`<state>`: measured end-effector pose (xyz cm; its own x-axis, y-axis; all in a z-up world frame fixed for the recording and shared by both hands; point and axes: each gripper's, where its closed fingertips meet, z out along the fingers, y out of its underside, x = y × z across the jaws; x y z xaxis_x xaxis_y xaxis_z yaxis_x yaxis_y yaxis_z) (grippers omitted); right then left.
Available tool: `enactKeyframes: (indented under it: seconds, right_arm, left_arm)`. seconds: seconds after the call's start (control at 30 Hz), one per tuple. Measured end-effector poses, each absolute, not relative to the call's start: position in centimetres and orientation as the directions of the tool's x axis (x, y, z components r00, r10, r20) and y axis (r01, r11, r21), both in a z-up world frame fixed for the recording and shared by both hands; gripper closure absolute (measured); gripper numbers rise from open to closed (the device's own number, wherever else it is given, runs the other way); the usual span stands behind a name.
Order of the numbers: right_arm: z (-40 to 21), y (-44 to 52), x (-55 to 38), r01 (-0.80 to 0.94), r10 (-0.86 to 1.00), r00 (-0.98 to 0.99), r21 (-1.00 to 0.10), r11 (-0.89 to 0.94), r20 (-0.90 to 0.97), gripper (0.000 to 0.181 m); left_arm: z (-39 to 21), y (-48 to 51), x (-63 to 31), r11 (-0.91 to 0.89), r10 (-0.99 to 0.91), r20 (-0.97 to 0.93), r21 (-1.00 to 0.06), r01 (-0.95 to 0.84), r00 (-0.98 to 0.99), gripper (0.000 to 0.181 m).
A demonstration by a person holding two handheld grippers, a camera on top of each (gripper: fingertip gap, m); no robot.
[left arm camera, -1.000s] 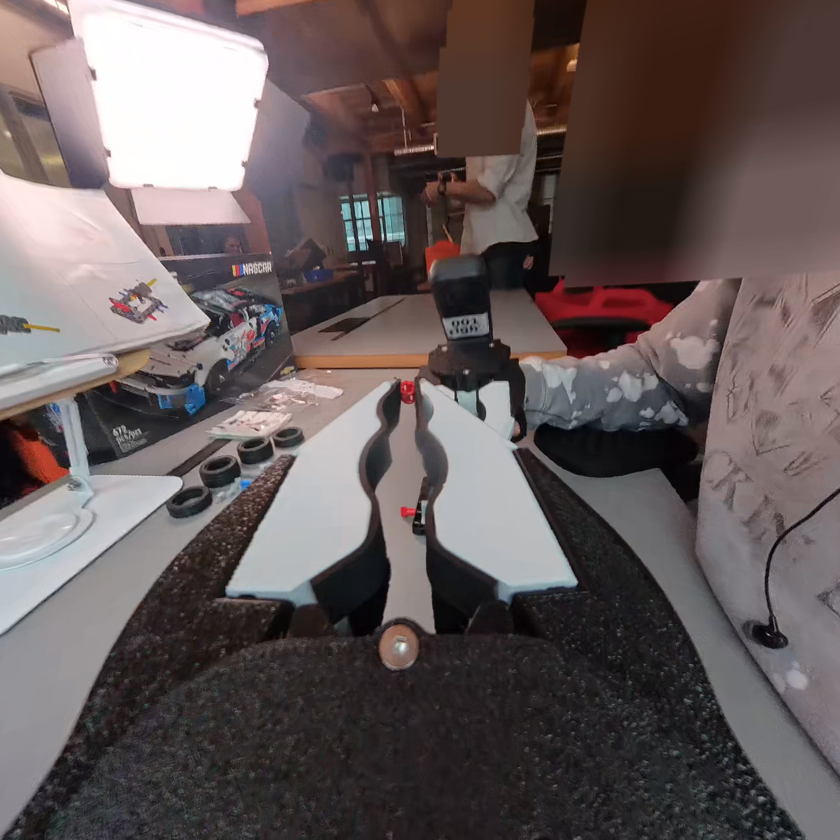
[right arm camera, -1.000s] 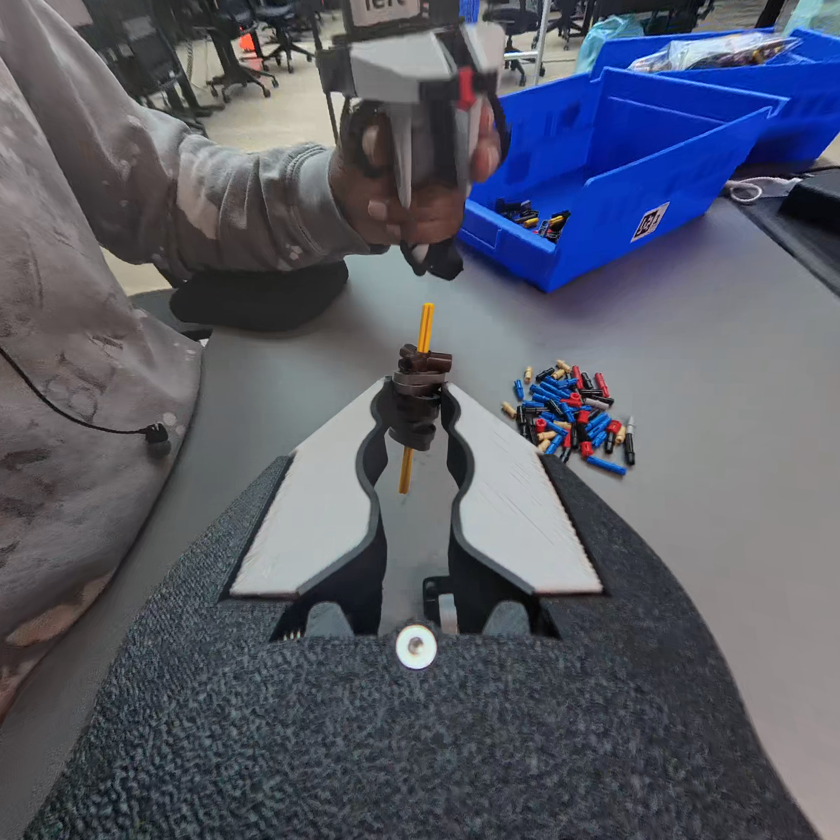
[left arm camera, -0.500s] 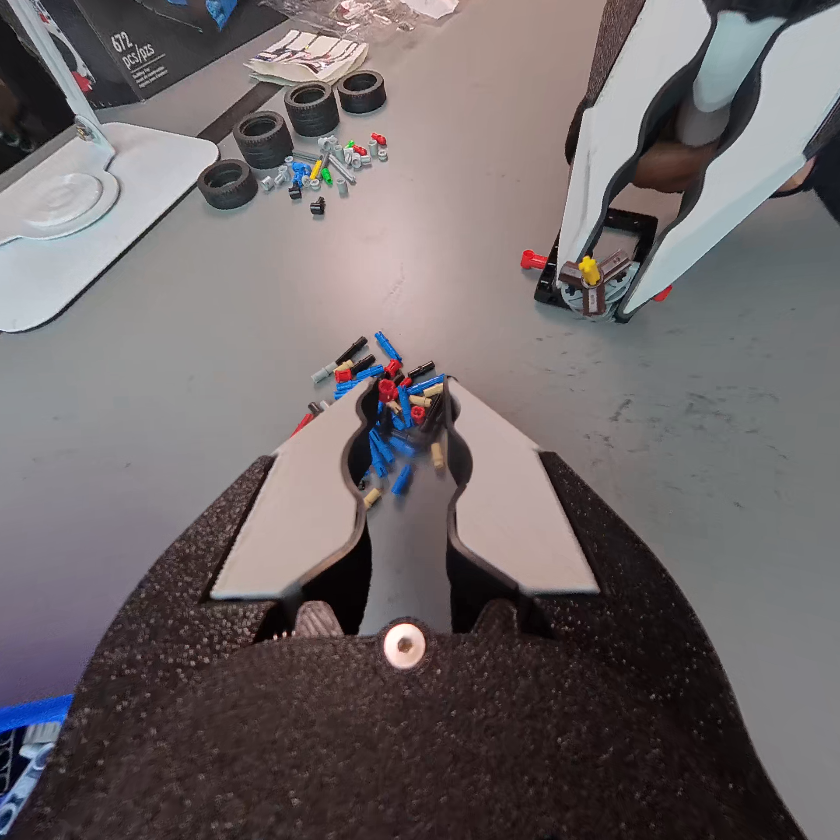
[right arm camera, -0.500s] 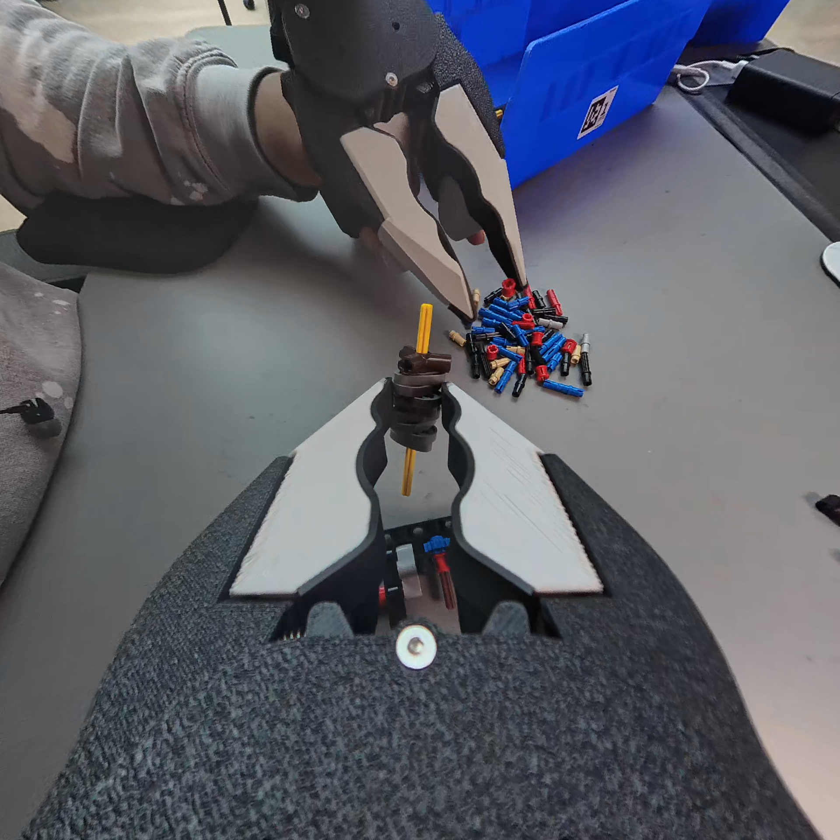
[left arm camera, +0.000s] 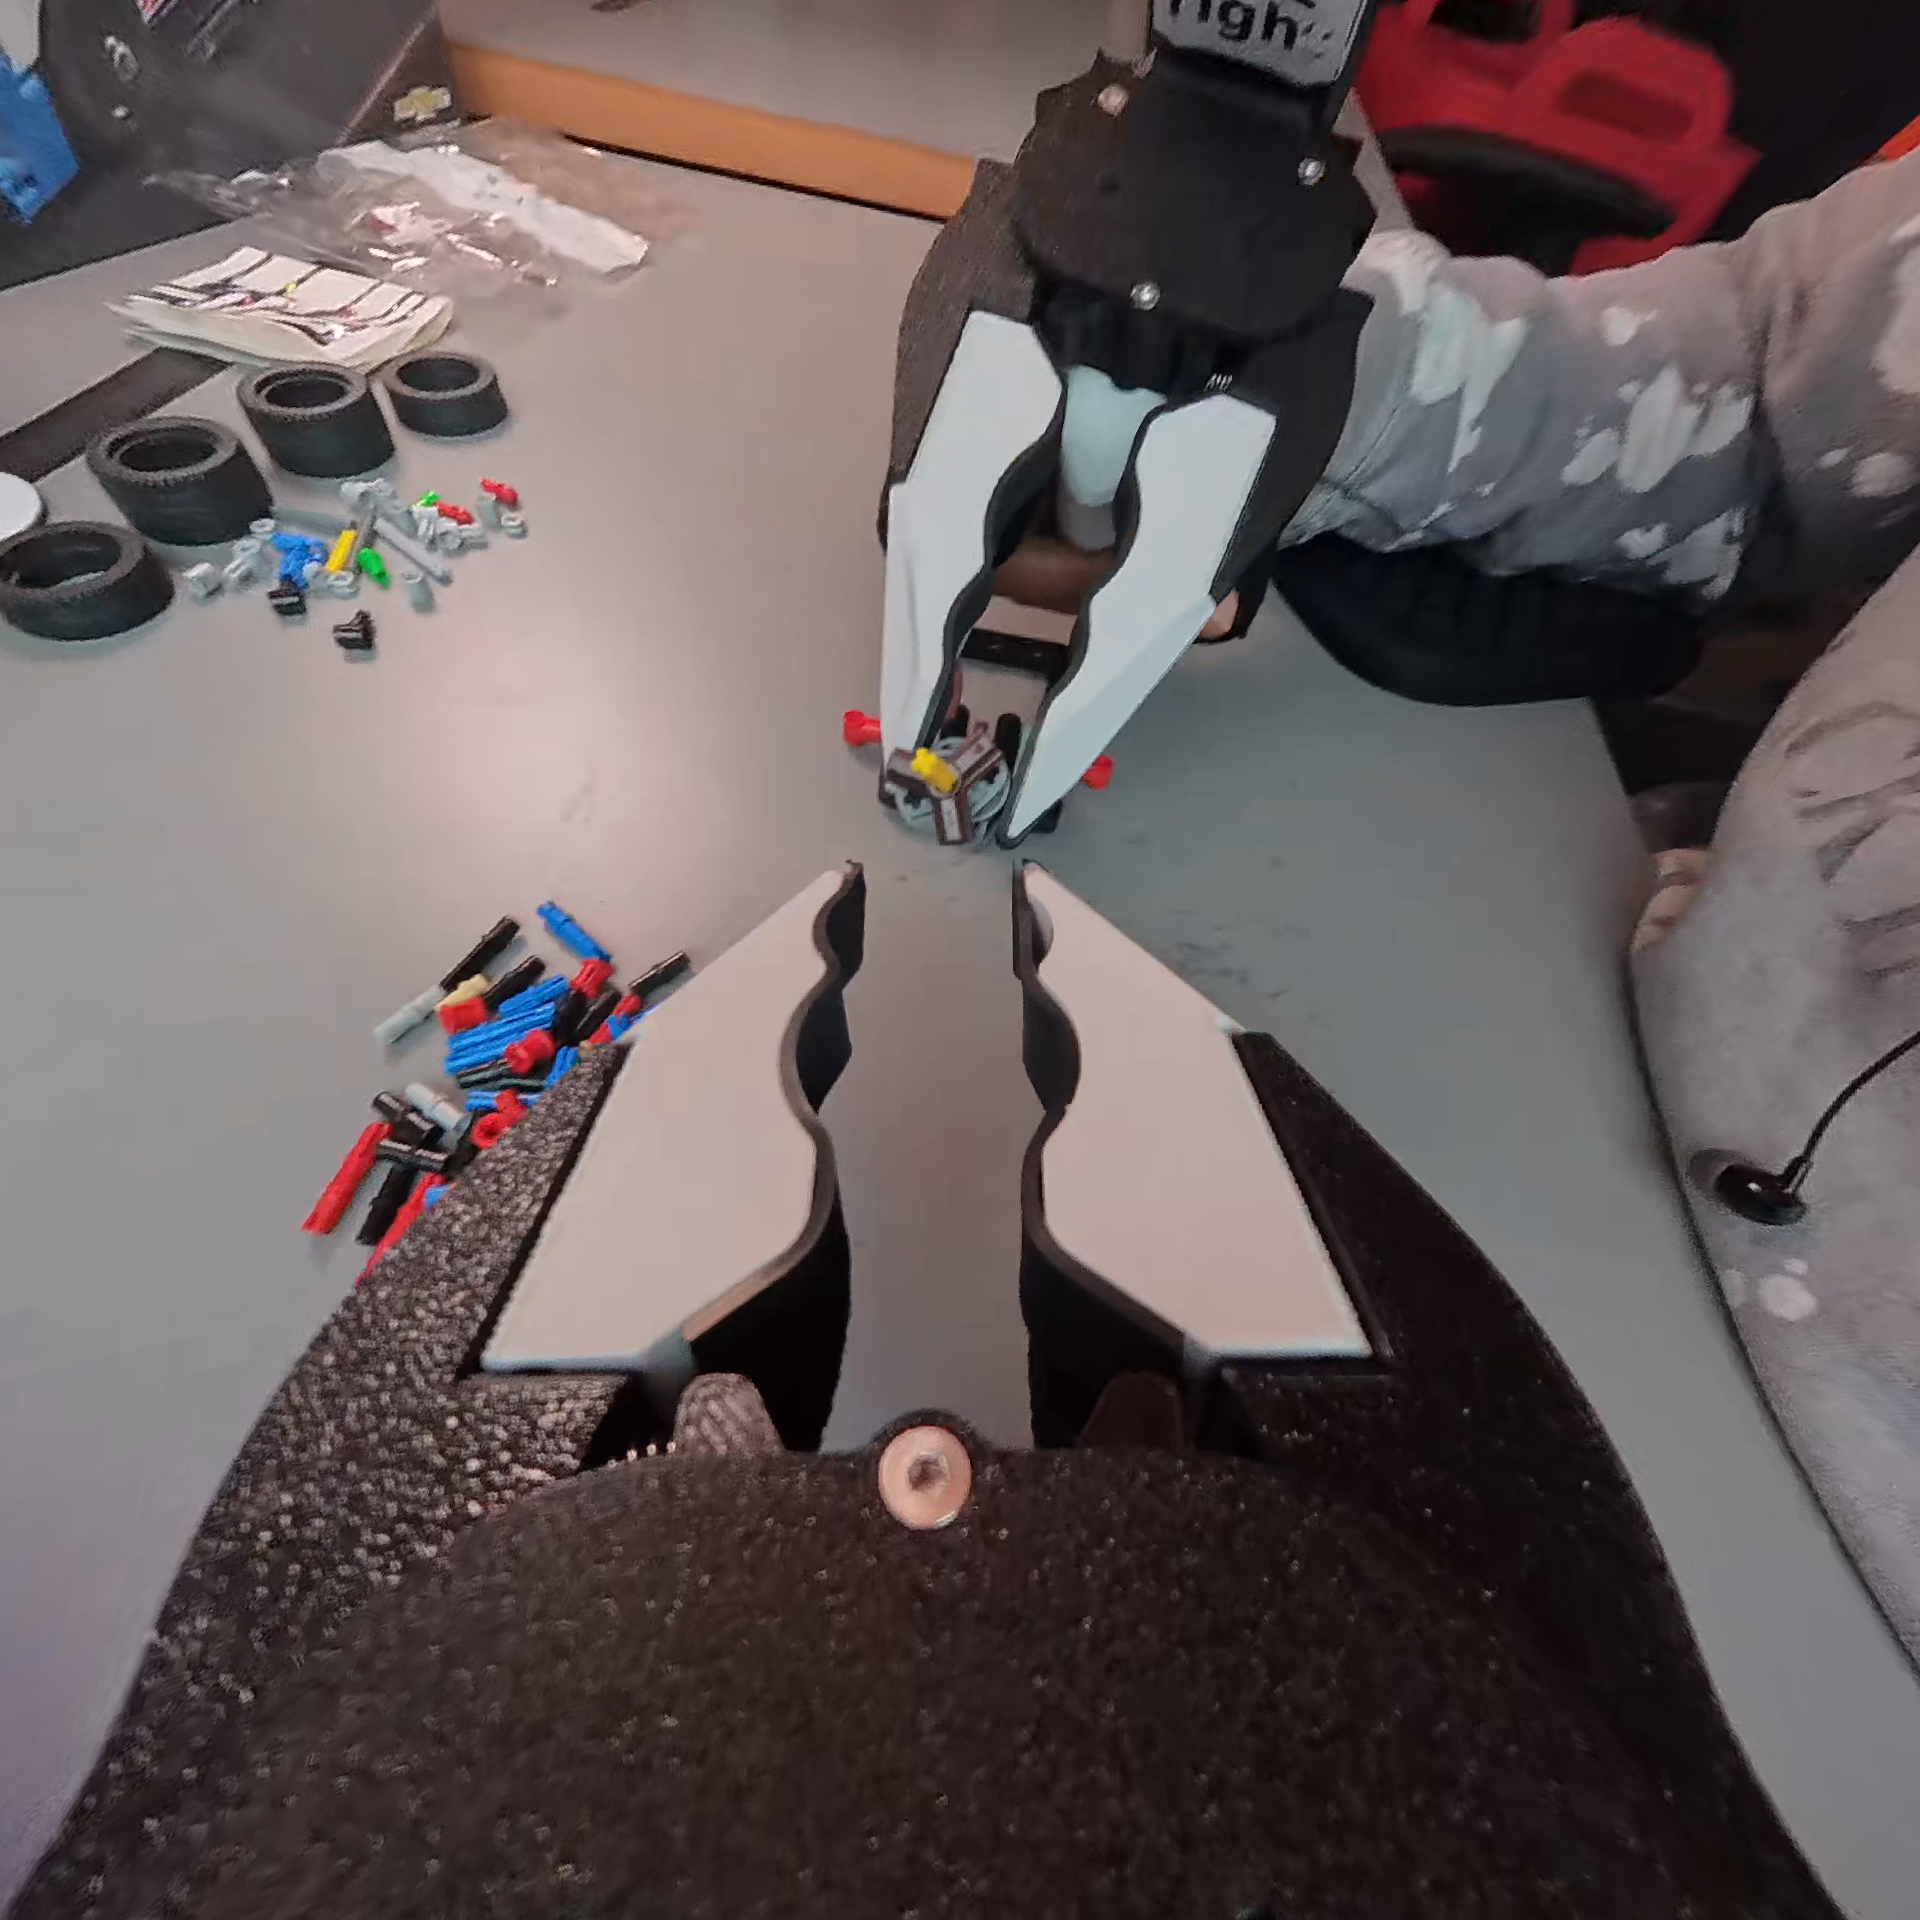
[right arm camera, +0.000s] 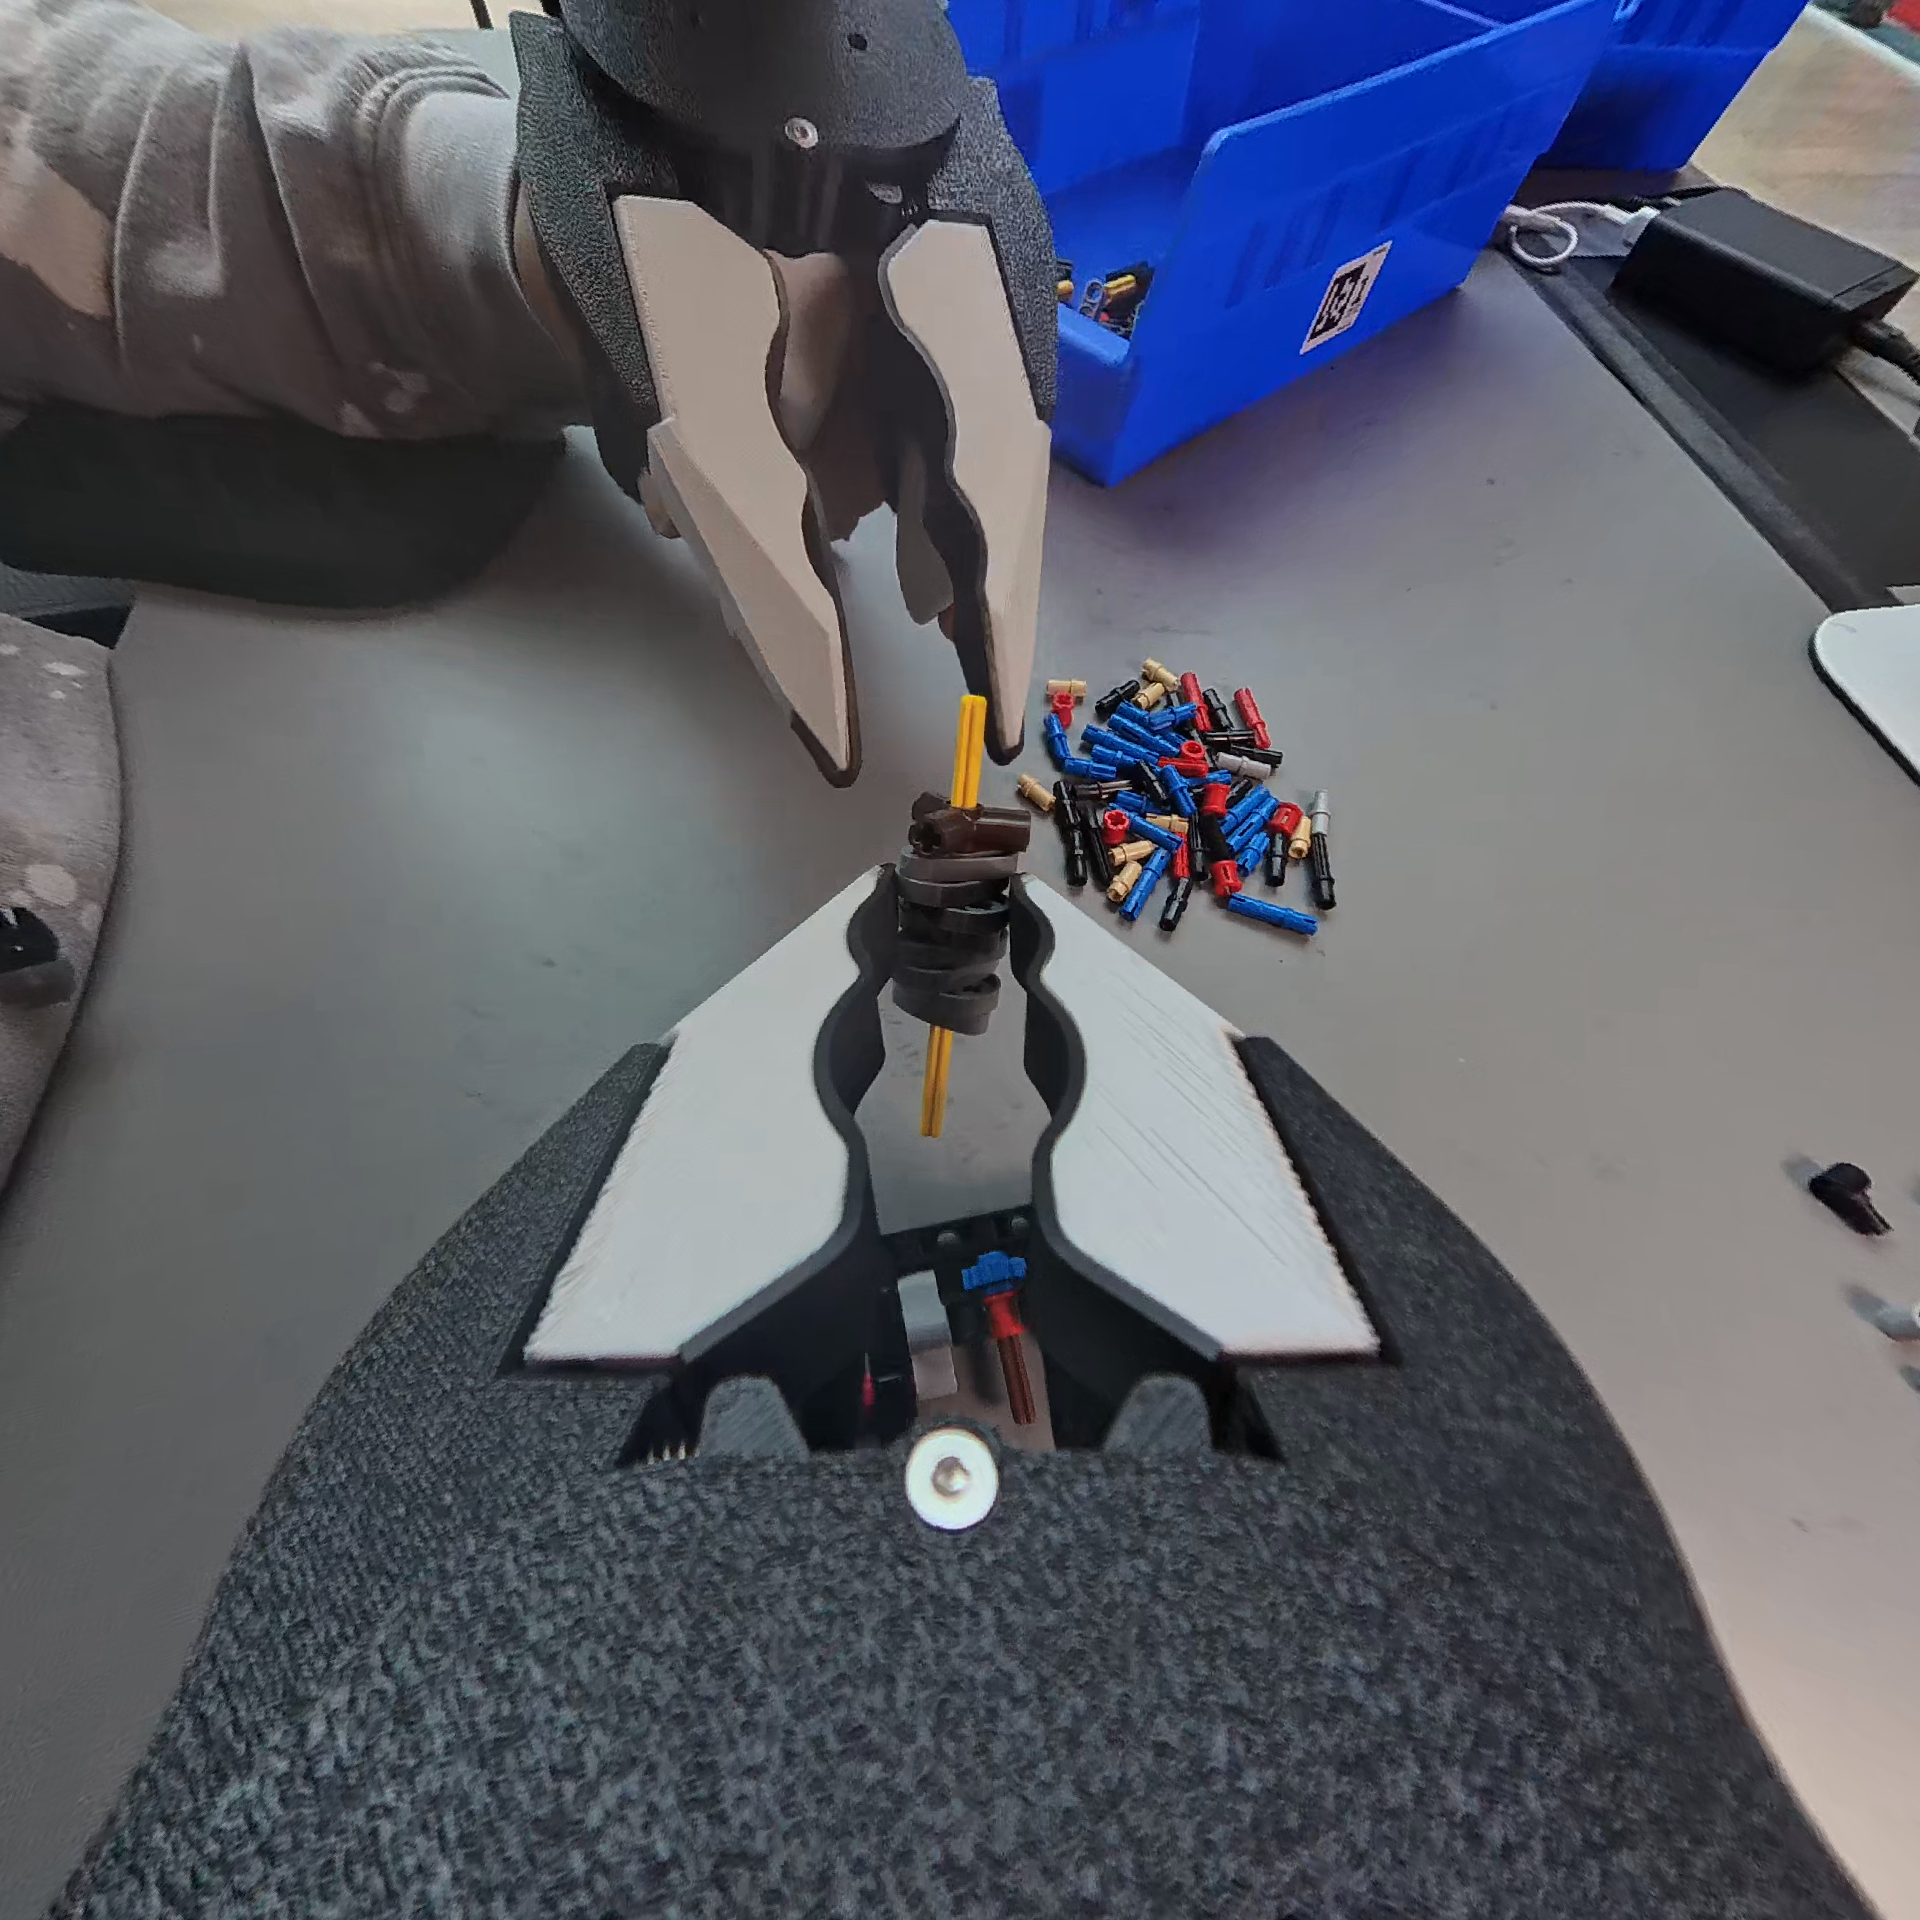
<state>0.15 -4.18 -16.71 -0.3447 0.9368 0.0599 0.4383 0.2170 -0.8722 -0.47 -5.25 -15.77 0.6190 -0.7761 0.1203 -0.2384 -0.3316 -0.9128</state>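
While your right gripper (right arm camera: 951,883) clamps one stack of dark grey ring-shaped plastic pieces threaded on a thin yellow axle (right arm camera: 954,914), your left gripper (left arm camera: 935,873) hangs with its two fingers parted and nothing between them — its tips sit just beside the top of that axle. One loose pile of small blue, red, black and tan plastic pins (right arm camera: 1184,800) lies on the grey tabletop (right arm camera: 1455,727) near both tips. Four black rubber tyres (left arm camera: 166,478) sit farther off — next to one scatter of small mixed pieces (left arm camera: 364,540). Two blue plastic bins (right arm camera: 1299,208) stand behind.
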Motion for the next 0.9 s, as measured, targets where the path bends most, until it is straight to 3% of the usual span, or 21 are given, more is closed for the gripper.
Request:
enactKeyframes:
  seconds: [0.2, 0.33, 0.53, 0.7, 0.9]
  right_arm:
    - [-16.0, -5.1, -0.1, 0.401, 0.927, -0.364, -0.883, 0.244, 0.091, 0.161]
    - [-16.0, -5.1, -0.2, 0.408, 0.931, -0.352, -0.880, 0.244, 0.095, 0.161]
    - [-18.0, -5.4, 0.1, 0.478, 0.928, -0.369, -0.844, 0.242, 0.057, 0.161]
    - [-16.6, -4.9, 0.0, 0.439, 0.935, -0.348, -0.868, 0.230, 0.072, 0.161]
    - [-15.3, -3.9, -0.3, 0.398, 0.952, -0.293, -0.893, 0.210, 0.094, 0.161]
  left_arm:
    - [-15.3, -5.5, 0.6, -0.329, -0.785, 0.141, -0.920, -0.214, 0.603, 0.172]
    - [-14.6, -5.3, 0.6, -0.326, -0.773, 0.157, -0.929, -0.174, 0.615, 0.174]
    - [-9.6, -5.2, -0.2, -0.241, -0.772, 0.226, -0.969, 0.056, 0.595, 0.176]
    - [-7.4, -4.5, -3.9, -0.149, -0.688, 0.156, -0.986, 0.072, 0.709, 0.175]
    - [-4.8, -4.2, -10.0, -0.039, -0.475, -0.043, -0.997, -0.069, 0.879, 0.174]
